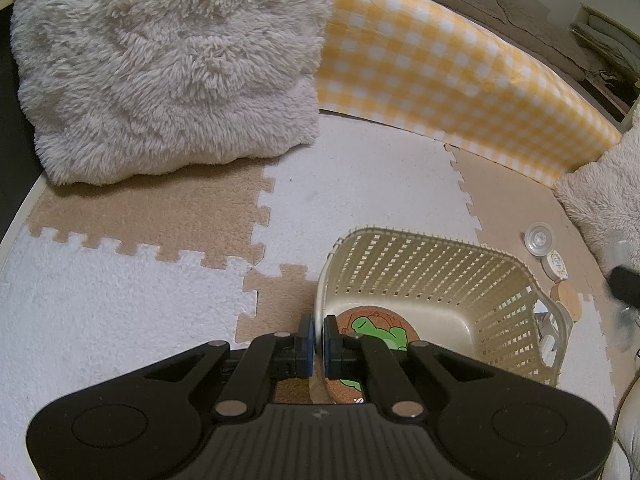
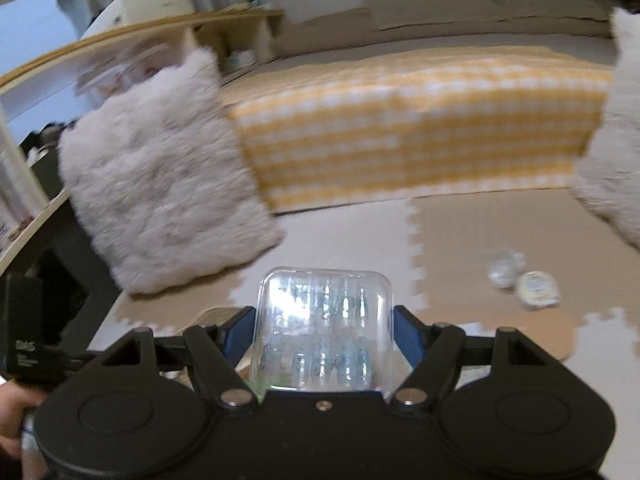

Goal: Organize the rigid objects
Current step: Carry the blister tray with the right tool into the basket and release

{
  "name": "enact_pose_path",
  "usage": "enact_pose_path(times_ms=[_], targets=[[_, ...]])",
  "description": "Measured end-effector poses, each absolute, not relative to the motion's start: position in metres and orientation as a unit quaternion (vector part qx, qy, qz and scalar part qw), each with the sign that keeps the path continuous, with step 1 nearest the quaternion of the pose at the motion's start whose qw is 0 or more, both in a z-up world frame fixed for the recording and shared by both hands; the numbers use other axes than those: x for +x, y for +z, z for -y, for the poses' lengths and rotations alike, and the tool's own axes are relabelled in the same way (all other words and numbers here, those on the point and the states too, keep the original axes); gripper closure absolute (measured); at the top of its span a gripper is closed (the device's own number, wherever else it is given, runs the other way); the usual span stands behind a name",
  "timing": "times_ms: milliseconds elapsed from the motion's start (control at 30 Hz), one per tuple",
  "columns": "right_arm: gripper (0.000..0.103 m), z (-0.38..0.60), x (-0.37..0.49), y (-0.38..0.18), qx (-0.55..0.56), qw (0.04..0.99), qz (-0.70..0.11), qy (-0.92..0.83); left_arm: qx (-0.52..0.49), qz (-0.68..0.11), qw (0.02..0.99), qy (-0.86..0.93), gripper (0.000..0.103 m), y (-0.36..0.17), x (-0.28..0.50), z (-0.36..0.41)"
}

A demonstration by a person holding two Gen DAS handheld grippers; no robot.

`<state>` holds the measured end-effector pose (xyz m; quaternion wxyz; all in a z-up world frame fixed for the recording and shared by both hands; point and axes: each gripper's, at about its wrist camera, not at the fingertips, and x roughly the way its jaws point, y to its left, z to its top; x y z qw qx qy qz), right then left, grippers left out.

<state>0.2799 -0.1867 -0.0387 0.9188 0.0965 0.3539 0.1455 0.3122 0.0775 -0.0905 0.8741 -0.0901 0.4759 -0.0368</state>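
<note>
we find the left hand-held gripper clamped on the basket rim; the right hand-held gripper holds a clear plastic case.

Open mat left of basket; passage blocked behind by fluffy cushion, checkered panel; right side crowded by small round containers.

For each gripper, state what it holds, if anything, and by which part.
Left gripper: the basket, pinched at its near rim. Right gripper: a clear plastic case, clamped by its two side edges.
</note>
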Motion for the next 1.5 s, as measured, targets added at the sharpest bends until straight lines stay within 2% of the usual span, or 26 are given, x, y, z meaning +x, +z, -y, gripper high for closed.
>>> enact_pose_path(times_ms=[267, 567, 800, 1500], targets=[[0.029, 0.119, 0.289, -0.072, 0.035, 0.904, -0.391, 0.17, -0.098, -0.477, 0.872, -0.04, 0.098, -0.092, 0.313, -0.08], [0.029, 0.085, 0.296, -0.103, 0.002, 0.896, -0.413, 0.162, -0.109, -0.48, 0.869, -0.044, 0.099, -0.093, 0.313, -0.083], [0.029, 0.077, 0.304, -0.12, 0.044, 0.883, -0.441, 0.152, -0.11, -0.482, 0.868, -0.046, 0.099, -0.093, 0.314, -0.083], [0.028, 0.06, 0.312, -0.143, 0.07, 0.866, -0.474, 0.141, -0.107, -0.483, 0.867, -0.049, 0.099, -0.092, 0.315, -0.084]])
